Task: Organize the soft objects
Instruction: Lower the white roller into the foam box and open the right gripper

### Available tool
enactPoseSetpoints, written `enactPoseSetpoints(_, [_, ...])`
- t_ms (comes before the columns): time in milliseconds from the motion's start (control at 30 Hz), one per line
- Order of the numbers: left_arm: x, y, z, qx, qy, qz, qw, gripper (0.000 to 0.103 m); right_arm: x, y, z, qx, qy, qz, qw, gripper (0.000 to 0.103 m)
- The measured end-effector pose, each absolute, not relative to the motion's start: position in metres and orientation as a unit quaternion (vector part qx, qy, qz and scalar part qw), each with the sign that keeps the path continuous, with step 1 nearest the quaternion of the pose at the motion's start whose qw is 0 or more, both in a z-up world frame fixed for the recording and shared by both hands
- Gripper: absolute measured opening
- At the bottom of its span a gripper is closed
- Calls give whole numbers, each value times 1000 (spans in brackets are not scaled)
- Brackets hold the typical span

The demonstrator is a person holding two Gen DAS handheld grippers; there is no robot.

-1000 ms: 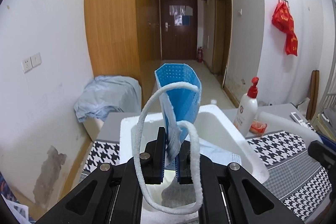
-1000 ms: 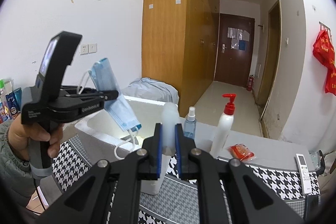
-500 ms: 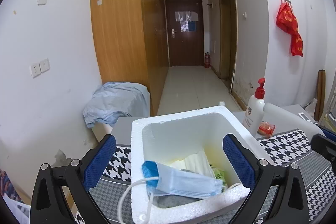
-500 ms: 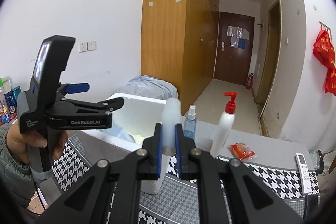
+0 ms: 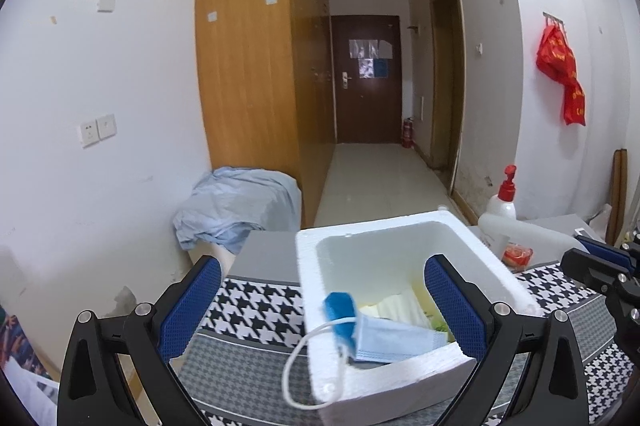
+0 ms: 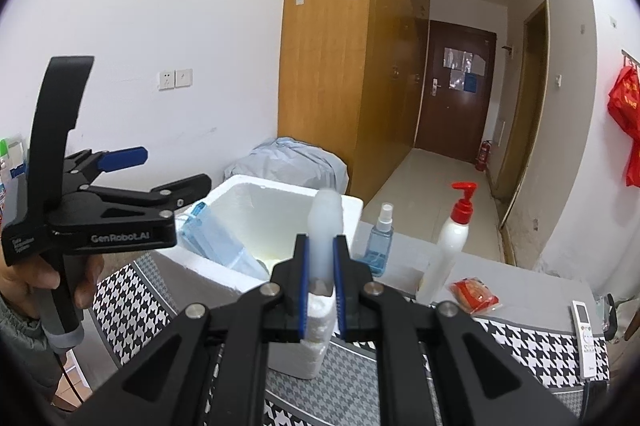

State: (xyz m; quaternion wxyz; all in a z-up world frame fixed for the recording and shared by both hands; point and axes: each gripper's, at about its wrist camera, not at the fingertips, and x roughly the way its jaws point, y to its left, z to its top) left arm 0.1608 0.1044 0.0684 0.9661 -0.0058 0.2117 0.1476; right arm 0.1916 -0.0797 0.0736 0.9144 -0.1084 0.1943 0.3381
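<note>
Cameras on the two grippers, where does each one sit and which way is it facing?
Left wrist view: rides the left gripper, facing the white foam box holding a blue face mask; own jaws wide open.
Right wrist view: rides the right gripper, jaws shut on the box's rim; the left gripper and hand show.
Shared: box, mask, red-pump white bottle, hallway door.

text: "GenRobot.AI" | on: side of left gripper [image 6: 172, 182] | other labels: too small to read
</note>
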Motion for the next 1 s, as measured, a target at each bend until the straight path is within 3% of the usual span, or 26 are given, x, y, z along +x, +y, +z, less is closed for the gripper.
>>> enactPoseSetpoints(1000, [120,131,55,-13,192,172,966,102,212,-27,66,-119,228,376,890,14])
